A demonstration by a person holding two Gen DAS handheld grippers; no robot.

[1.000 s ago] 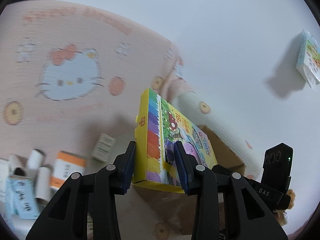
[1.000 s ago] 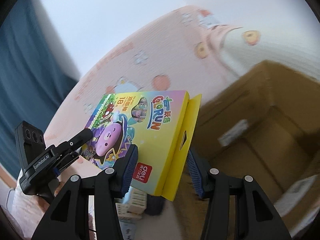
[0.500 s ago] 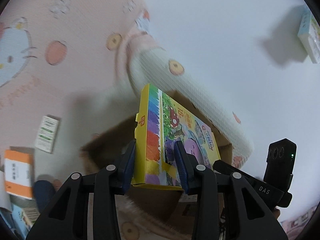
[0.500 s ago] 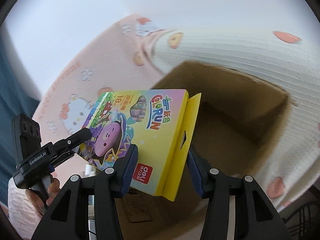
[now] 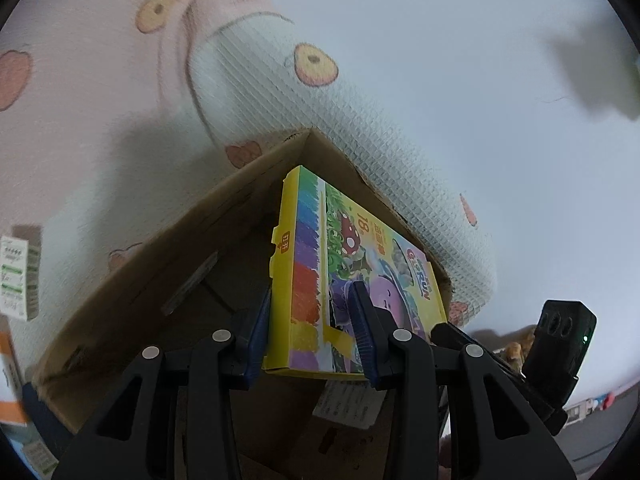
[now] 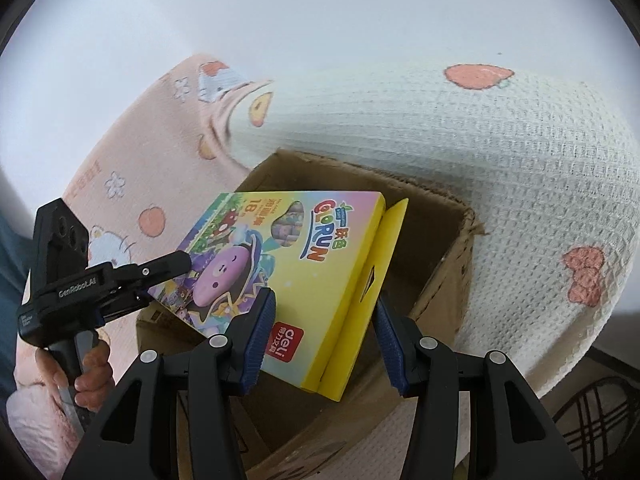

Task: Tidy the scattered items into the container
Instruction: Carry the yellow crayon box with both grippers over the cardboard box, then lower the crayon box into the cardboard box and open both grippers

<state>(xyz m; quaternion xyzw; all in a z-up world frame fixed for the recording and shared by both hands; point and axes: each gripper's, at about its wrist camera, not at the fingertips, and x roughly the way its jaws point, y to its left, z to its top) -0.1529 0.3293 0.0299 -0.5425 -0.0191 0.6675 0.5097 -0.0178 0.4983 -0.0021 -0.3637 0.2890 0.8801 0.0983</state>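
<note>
A yellow crayon box with a purple cartoon on its face is held by both grippers above an open cardboard box. My left gripper is shut on one end of the crayon box. My right gripper is shut on the other end, by the hanging flap, seen in the right wrist view. The crayon box hangs tilted over the cardboard box's opening. The left gripper's body also shows in the right wrist view.
The cardboard box stands on a pink cartoon-print blanket against a white waffle-knit roll. A small white packet lies inside the box. Small cartons lie on the blanket at the left.
Both grippers carried the crayon box from above the blanket and the scattered cartons to over the cardboard box's opening and lower towards it. Both grips stayed shut.
</note>
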